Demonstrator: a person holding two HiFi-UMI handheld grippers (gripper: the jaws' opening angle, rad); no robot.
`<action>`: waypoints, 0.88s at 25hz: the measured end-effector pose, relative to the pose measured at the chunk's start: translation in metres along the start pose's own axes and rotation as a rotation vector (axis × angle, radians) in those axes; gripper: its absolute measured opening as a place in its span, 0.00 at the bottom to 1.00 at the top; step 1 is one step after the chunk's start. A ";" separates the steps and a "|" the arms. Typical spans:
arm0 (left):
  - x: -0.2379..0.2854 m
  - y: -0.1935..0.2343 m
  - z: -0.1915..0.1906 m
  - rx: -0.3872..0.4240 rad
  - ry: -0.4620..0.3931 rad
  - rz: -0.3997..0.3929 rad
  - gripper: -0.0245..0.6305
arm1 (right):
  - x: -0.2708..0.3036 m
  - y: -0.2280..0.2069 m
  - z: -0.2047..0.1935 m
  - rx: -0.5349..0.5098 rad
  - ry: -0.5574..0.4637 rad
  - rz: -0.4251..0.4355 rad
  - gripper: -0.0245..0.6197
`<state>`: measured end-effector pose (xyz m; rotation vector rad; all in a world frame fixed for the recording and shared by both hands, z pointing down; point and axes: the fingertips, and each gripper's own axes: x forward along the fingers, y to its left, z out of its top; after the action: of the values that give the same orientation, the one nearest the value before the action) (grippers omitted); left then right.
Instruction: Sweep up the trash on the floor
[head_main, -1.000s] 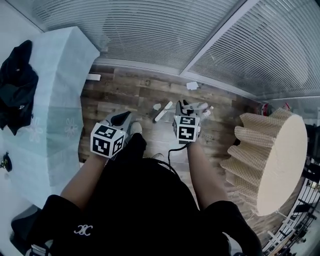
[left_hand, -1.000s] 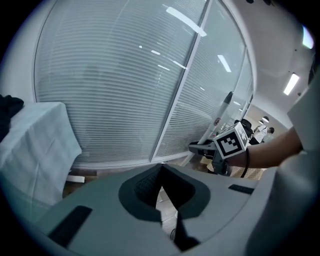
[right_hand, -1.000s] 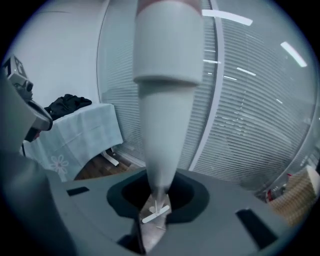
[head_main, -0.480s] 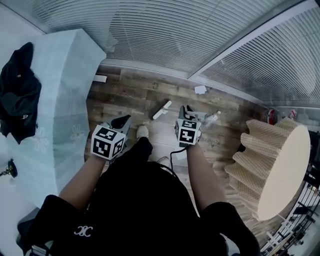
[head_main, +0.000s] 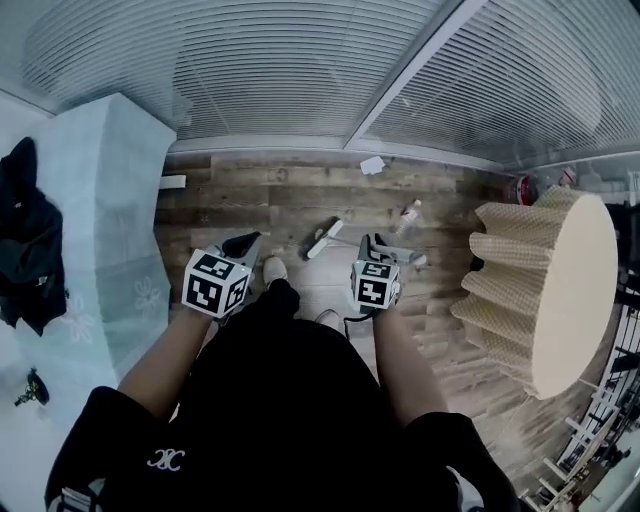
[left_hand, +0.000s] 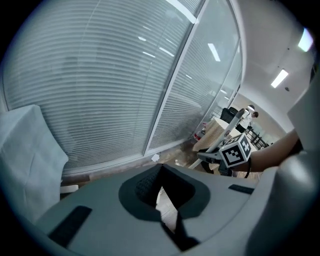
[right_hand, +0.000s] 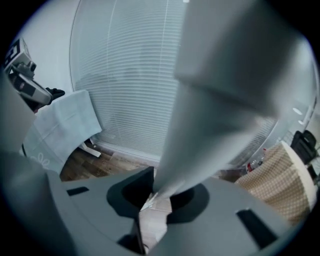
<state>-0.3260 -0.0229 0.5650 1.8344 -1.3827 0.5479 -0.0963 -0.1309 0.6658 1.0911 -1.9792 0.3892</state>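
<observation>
White emblem (head_main: 165, 460) on black shirt (head_main: 280, 400); broom handle (right_hand: 215, 100) between right gripper (head_main: 376, 252) jaws.

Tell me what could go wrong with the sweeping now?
Only the right gripper grips the long grey broom handle; the left gripper is empty, so the broom may twist. The clear plastic bottle near the white broom head could roll off when pushed. The crumpled white paper by the window wall may get missed.
</observation>
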 end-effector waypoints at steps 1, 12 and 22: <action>0.004 -0.007 0.003 0.019 0.004 -0.015 0.03 | -0.006 -0.006 -0.010 0.001 0.011 -0.012 0.16; 0.043 -0.080 0.033 0.204 0.041 -0.162 0.03 | -0.068 -0.083 -0.112 0.107 0.119 -0.183 0.16; 0.036 -0.069 0.031 0.203 0.024 -0.173 0.03 | -0.080 -0.099 -0.103 0.168 0.102 -0.236 0.16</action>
<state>-0.2523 -0.0608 0.5505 2.0794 -1.1729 0.6368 0.0598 -0.0817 0.6553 1.3669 -1.7293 0.4802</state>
